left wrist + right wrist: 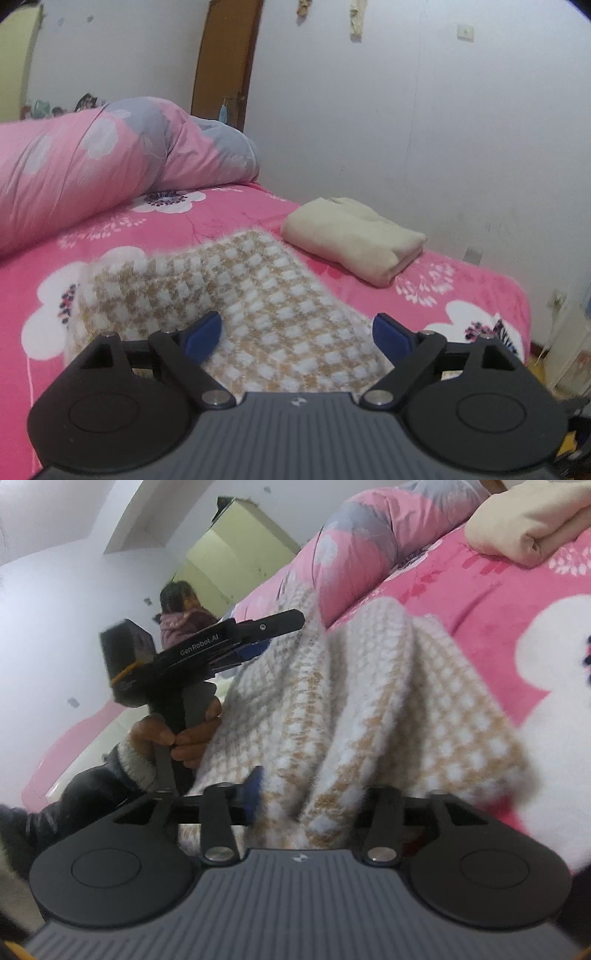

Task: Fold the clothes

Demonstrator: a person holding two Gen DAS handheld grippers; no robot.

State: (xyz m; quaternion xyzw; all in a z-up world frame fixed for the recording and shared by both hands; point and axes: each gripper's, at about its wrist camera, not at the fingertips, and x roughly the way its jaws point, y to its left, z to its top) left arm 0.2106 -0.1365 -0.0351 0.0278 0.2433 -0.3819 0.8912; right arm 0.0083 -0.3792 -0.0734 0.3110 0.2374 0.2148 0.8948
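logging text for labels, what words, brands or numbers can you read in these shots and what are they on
"GenRobot.AI": white lettering along the side of the left gripper, seen from the right wrist view.
A small white logo mark sits on each gripper's grey ribbed body, a symbol only, no letters.
Nothing readable on the checked knit garment, the folded cream garment or the pink floral bedsheet.

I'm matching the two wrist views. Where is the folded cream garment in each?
Left wrist: cream garment, right of centre on the bed, beyond the checked knit.
Right wrist: top right corner, partly cut off.
Shared landmark: the pink floral duvet.
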